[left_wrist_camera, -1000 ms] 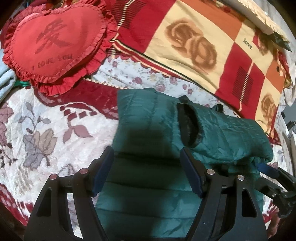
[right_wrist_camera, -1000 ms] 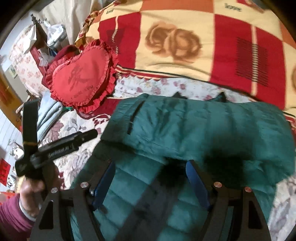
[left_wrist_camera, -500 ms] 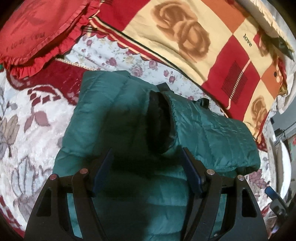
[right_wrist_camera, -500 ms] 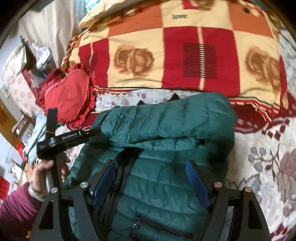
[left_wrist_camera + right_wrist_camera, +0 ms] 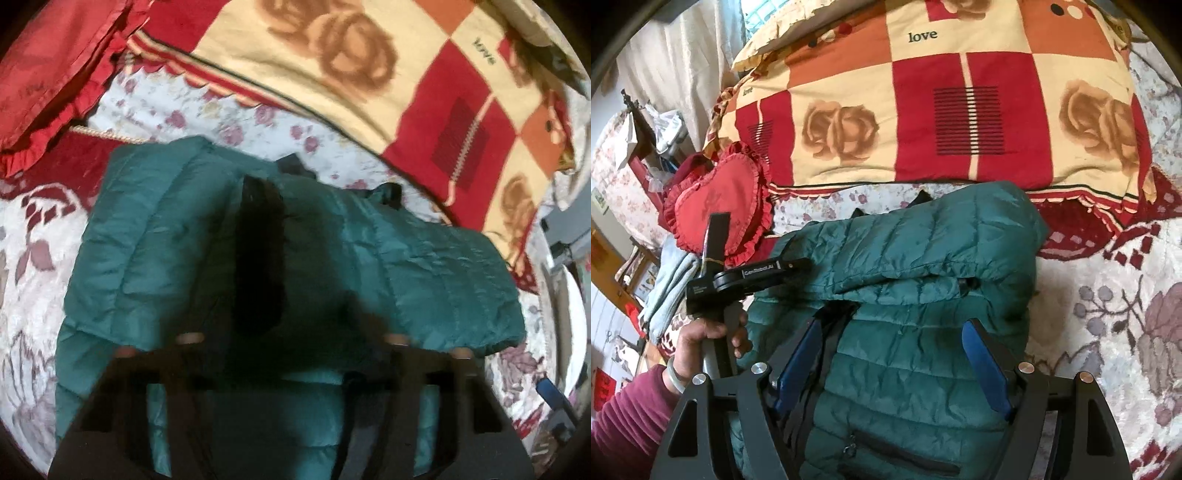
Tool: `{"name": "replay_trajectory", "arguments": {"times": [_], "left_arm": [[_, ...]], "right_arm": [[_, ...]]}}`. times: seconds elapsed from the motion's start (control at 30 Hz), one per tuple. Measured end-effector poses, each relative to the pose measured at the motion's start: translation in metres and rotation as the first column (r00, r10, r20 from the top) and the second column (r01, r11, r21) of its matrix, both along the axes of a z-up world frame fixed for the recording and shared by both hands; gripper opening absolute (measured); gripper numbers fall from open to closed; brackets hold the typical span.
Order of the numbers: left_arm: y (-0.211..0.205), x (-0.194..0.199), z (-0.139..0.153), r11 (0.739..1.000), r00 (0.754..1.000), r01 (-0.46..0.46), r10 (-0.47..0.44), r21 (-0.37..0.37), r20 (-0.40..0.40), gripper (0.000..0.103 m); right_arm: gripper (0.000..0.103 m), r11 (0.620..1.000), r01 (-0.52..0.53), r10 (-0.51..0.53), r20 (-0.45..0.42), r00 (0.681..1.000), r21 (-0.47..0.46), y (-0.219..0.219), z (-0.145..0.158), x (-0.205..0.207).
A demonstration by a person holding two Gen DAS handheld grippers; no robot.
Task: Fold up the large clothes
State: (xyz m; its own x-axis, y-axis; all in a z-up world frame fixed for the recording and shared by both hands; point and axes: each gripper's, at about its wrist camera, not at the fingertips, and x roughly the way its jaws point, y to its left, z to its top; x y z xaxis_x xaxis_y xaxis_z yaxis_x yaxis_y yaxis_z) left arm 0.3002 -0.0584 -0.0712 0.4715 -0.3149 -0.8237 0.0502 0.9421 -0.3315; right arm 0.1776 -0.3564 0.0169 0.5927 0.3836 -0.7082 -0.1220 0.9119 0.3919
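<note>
**Jacket on the bed, pillow and quilt behind**

My right wrist view: green quilted puffer jacket lies on the flower-patterned bedspread, its upper part folded down over its lower part. Behind it, the red-and-cream checked rose-print quilt. Left of the quilt, behind the jacket's left edge, the red heart-shaped frilled pillow. The left gripper sits at the jacket's left edge, in front of the pillow. The right gripper straddles the jacket's lower part.

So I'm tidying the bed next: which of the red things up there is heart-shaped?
The frilly red cushion, left of the green jacket. The checked quilt behind is rectangular, with cream squares and roses.
</note>
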Motion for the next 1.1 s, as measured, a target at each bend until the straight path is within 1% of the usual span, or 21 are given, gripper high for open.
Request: {"name": "replay_trajectory", "arguments": {"times": [0.03,0.13,0.23,0.33,0.5,0.6,0.63,0.77,0.9,0.97,1.03,1.1], "left_arm": [[0.0,-0.001,0.006,1.0,1.0,0.016,-0.016,0.004,0.021,0.028],[0.005,-0.003,0.024,0.999,0.997,0.037,-0.04,0.038,0.073,0.021],[0.019,-0.003,0.043,0.999,0.993,0.021,-0.025,0.036,0.115,0.02],[0.038,-0.002,0.06,0.999,0.989,-0.01,0.005,0.038,0.145,0.018],[0.064,-0.002,0.072,0.998,0.983,-0.04,0.03,0.054,0.18,0.017],[0.073,-0.005,0.064,0.994,0.982,-0.04,0.021,0.1,0.186,0.017],[0.074,-0.006,0.059,0.993,0.983,-0.039,0.018,0.113,0.18,0.017],[0.081,-0.007,0.023,0.988,0.993,-0.045,0.028,0.146,0.113,0.017],[0.083,-0.008,0.0,0.987,0.996,-0.048,0.036,0.151,0.076,0.017],[0.083,-0.008,-0.006,0.987,0.997,-0.044,0.034,0.153,0.069,0.017],[0.084,-0.009,-0.011,0.988,0.998,-0.041,0.032,0.148,0.062,0.017],[0.083,-0.01,-0.014,0.989,0.998,-0.039,0.031,0.144,0.058,0.017]], "right_arm": [[0.076,1.0,0.007,-0.007,0.0,1.0,-0.002,-0.002,0.001,0.0],[0.076,1.0,0.022,-0.022,0.007,1.0,-0.022,-0.005,0.005,0.003],[0.076,0.997,0.06,-0.059,0.017,0.998,-0.043,-0.01,0.008,0.008],[0.076,0.994,0.102,-0.102,0.013,0.995,-0.036,-0.015,0.008,0.017],[0.076,0.99,0.135,-0.136,-0.021,0.991,-0.051,-0.013,0.002,0.041],[0.076,0.99,0.124,-0.127,-0.039,0.991,-0.062,-0.003,-0.005,0.054],[0.076,0.991,0.11,-0.113,-0.045,0.993,-0.078,0.005,-0.008,0.061],[0.059,0.982,0.063,-0.075,-0.057,0.996,-0.179,0.033,-0.024,0.08],[0.059,0.977,0.052,-0.073,-0.095,0.993,-0.207,0.046,-0.047,0.095],[0.059,0.973,0.052,-0.086,-0.141,0.986,-0.224,0.048,-0.067,0.099],[0.059,0.974,0.055,-0.094,-0.174,0.98,-0.221,0.046,-0.086,0.099],[0.059,0.975,0.05,-0.091,-0.184,0.979,-0.215,0.045,-0.099,0.096]]}}
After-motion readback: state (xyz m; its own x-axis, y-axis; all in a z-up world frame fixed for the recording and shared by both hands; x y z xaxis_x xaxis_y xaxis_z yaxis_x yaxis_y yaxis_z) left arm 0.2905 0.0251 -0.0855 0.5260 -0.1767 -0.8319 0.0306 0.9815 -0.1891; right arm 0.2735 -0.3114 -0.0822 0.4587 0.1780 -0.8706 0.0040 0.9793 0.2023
